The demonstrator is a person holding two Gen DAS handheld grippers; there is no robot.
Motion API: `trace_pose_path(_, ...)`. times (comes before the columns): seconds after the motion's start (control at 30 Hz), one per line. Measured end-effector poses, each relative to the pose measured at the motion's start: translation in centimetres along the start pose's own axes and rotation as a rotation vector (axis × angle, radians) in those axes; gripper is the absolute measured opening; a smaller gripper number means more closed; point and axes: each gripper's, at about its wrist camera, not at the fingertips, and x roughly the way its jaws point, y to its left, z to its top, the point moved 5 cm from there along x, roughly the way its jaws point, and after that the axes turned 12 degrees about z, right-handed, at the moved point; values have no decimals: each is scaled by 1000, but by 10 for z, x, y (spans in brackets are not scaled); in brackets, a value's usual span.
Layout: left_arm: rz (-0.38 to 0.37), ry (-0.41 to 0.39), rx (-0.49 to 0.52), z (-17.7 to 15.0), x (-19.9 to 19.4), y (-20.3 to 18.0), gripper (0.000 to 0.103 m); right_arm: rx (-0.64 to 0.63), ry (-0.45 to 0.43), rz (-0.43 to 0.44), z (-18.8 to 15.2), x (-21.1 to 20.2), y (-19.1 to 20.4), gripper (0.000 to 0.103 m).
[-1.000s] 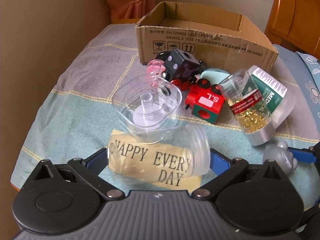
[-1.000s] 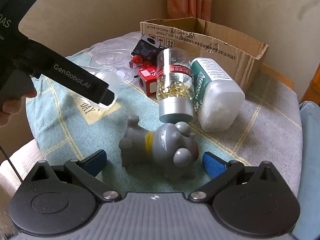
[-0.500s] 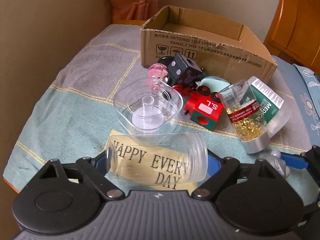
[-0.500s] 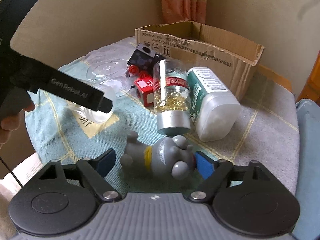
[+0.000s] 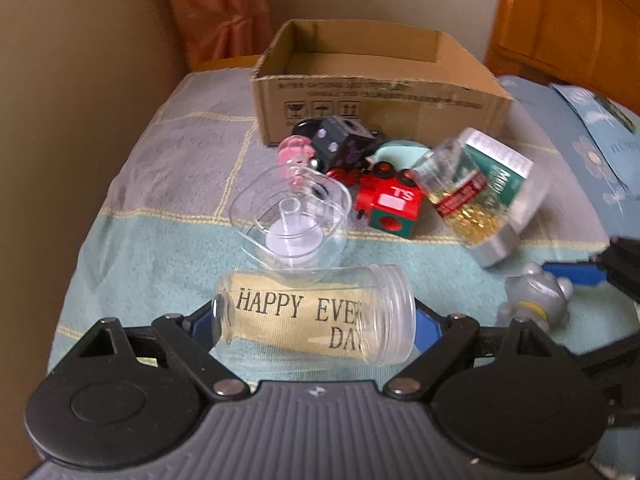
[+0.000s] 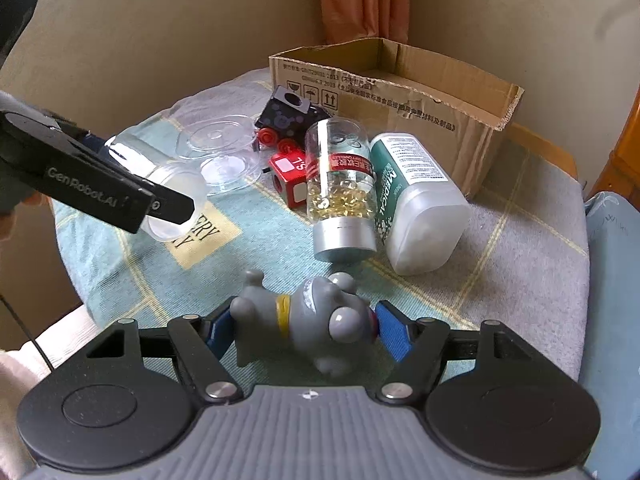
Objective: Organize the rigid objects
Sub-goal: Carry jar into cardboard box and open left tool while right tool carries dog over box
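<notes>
Left hand-held gripper (image 5: 314,326) is clamped on a clear plastic jar (image 5: 316,316) lying sideways between its pads, lifted off the desk (image 6: 280,236). Right hand-held gripper (image 6: 304,330) is closed on a grey toy figure (image 6: 304,320) – held on its side. Just past that, a capsule bottle (image 6: 340,188) and a white medical bottle (image 6: 416,204) are seen lying side by side, a red toy block (image 6: 290,178) beside them. Furthest back – an open cardboard box (image 6: 420,96).
</notes>
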Motion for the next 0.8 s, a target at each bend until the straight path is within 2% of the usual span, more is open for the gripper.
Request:
trace_pose_path(0.23,-29,-31,108,7,-17,-1,90,-14,18,-3,5,-12,6,76)
trace_pose_path(0.4,-52,-45,137,20,-24,1,90,-28,15,-8,17,-22,7,76)
trace_pose_path(0.8,-82,-128,142,92,-33,0,90,-89,-73,-27,80,-47,-7,76)
